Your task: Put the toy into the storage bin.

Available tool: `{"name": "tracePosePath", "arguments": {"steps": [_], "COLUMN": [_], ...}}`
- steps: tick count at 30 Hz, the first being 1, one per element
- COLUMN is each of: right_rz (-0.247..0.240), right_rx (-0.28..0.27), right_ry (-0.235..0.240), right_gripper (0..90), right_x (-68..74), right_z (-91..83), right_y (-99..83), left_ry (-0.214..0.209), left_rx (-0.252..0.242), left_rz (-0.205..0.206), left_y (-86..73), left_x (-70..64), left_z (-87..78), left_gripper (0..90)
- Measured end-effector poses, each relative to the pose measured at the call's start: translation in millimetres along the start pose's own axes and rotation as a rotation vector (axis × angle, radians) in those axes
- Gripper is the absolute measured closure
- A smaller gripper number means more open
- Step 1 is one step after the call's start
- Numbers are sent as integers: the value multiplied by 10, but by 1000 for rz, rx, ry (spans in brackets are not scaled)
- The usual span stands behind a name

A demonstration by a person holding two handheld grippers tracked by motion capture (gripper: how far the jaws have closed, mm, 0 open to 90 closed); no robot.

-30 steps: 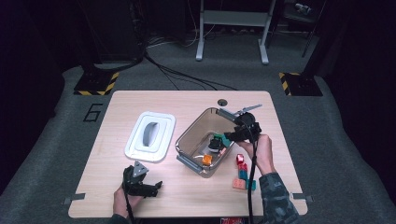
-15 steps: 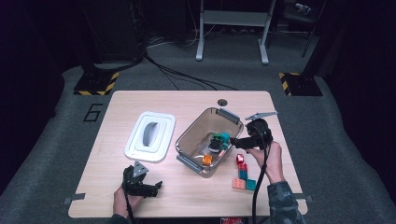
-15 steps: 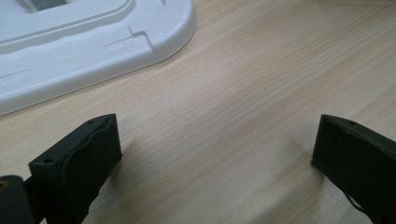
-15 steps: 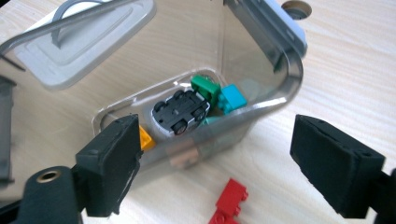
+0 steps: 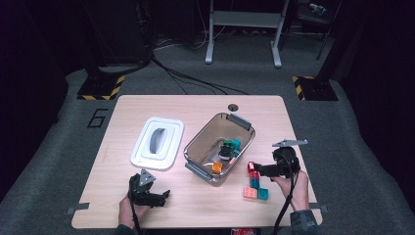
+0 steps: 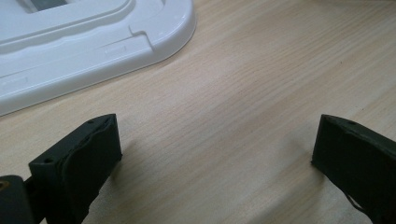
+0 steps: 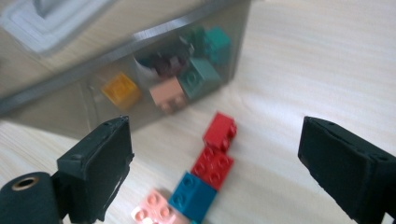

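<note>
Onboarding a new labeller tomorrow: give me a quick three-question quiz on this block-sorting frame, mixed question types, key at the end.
1. True or false: the white lid sits on the clear bin.
2. Multiple choice: the right hand-held gripper is aimed at A) the lid, B) the row of loose blocks on the table beside the bin, C) the table's hole.
3. Short answer: how do the jaws of the left hand-held gripper stand, and what lies between them?

Key:
1. False; the lid lies flat on the table, left of the bin, apart from it.
2. B.
3. Wide open, with bare wood between them and the lid's corner ahead.
</note>
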State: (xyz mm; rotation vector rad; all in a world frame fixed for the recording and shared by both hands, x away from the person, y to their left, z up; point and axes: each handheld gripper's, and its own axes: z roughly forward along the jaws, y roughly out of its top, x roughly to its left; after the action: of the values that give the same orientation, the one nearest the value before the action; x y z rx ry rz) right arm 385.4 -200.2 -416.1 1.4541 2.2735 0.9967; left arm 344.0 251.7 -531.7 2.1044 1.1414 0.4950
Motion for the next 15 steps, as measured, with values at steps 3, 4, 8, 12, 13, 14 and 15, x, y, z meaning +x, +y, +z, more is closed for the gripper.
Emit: {"name": "tracePosePath", "arguments": {"steps": [3, 4, 8, 12, 13, 14, 15], "right_rz": [18, 18, 63, 97, 94, 92, 100], "right_rx": [23, 21, 42, 65, 66, 73, 75], "right_ry": [-10, -10, 1, -31, -40, -53, -62], "right_gripper": [85, 82, 55, 0, 0, 0, 0], "right_x": [4, 1, 16, 47, 56, 63, 70], "right_z": [31, 46, 131, 220, 238, 256, 271], "right_y": [-158, -198, -407, -581, -620, -654, -684], "left_ry": [0, 0, 0, -1, -1, -1, -1], "left_rx": [0, 0, 0, 0, 0, 0, 0], "left_rz": [0, 0, 0, -1, 0, 0, 0], "left_y": [0, 0, 0, 1, 1, 1, 1], "left_x": [0, 0, 0, -2, -1, -1, -1], "left_z": [0, 0, 0, 0, 0, 0, 0], "left_gripper": [10, 10, 10, 10, 10, 10, 10]}}
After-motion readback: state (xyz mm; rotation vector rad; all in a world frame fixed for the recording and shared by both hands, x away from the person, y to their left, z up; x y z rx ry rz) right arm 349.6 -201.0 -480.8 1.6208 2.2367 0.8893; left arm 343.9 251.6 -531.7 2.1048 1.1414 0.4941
